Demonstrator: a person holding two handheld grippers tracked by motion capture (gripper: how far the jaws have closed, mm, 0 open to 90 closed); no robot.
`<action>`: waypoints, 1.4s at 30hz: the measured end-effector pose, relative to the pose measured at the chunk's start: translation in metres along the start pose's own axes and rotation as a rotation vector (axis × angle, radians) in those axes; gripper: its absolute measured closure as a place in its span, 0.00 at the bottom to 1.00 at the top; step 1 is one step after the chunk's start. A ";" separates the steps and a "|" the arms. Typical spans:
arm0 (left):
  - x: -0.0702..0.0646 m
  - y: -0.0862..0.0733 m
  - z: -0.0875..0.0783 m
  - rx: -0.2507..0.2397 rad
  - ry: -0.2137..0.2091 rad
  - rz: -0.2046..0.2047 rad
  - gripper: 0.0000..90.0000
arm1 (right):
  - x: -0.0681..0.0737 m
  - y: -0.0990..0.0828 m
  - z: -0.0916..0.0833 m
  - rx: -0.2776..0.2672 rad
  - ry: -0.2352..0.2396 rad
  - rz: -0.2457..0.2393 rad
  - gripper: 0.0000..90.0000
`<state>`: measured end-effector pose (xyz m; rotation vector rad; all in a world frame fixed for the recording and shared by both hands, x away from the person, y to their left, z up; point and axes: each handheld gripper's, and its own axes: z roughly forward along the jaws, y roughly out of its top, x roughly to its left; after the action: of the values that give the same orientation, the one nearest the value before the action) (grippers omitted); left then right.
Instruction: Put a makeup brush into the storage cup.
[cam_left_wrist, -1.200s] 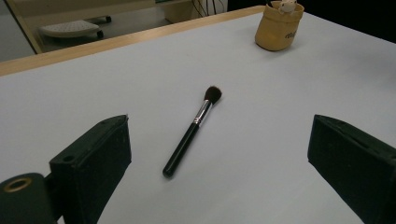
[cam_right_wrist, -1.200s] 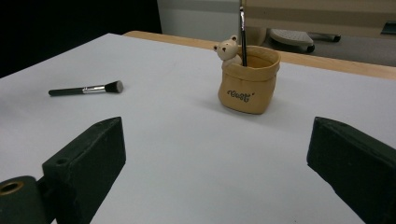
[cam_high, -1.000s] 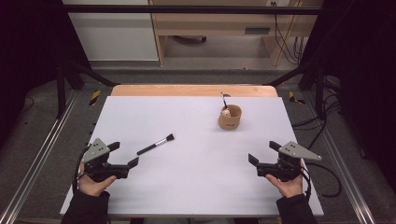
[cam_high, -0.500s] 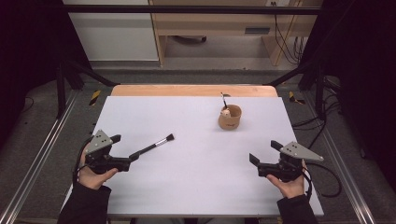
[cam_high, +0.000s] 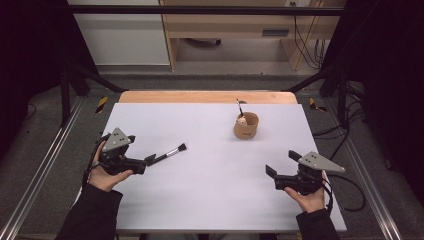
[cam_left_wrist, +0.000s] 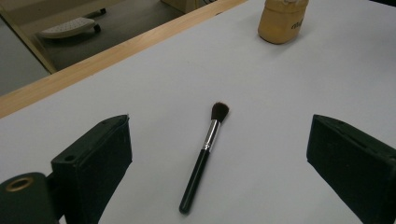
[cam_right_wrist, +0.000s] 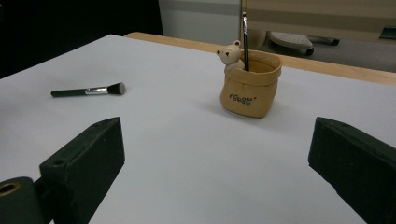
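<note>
Brush: the makeup brush (cam_left_wrist: 204, 158) lies flat on the white surface (cam_high: 210, 200), bristles pointing toward the pot, well apart from it.
Pot: a tan cup (cam_right_wrist: 251, 84) with a small bear figure on its rim stands upright near the far edge; a thin dark brush (cam_right_wrist: 244, 39) already stands in it.
Progress: judged from this, one brush is stowed; the loose one is not yet picked up, and lifting and dropping it in the cup are left.
Left claw (cam_high: 150, 160): released, jaws spread wide, just short of the handle end, lined up with it, touching nothing.
Right claw (cam_high: 281, 165): released too, wide apart, empty, hovering low near the front edge, facing the cup.
</note>
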<state>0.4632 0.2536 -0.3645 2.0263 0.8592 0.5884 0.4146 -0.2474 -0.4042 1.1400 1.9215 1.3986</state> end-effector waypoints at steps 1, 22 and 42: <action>0.000 0.002 0.002 0.007 -0.004 0.006 0.07 | 0.000 0.000 0.000 0.000 0.001 -0.001 0.05; 0.008 0.011 0.046 0.140 -0.006 0.034 0.07 | 0.000 -0.001 0.003 0.005 0.010 0.000 0.05; 0.010 -0.001 0.095 0.308 -0.017 0.055 0.12 | 0.001 -0.002 0.005 0.017 0.011 0.000 0.05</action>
<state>0.5321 0.2128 -0.4156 2.3354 0.9321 0.4911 0.4177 -0.2443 -0.4074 1.1421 1.9442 1.3938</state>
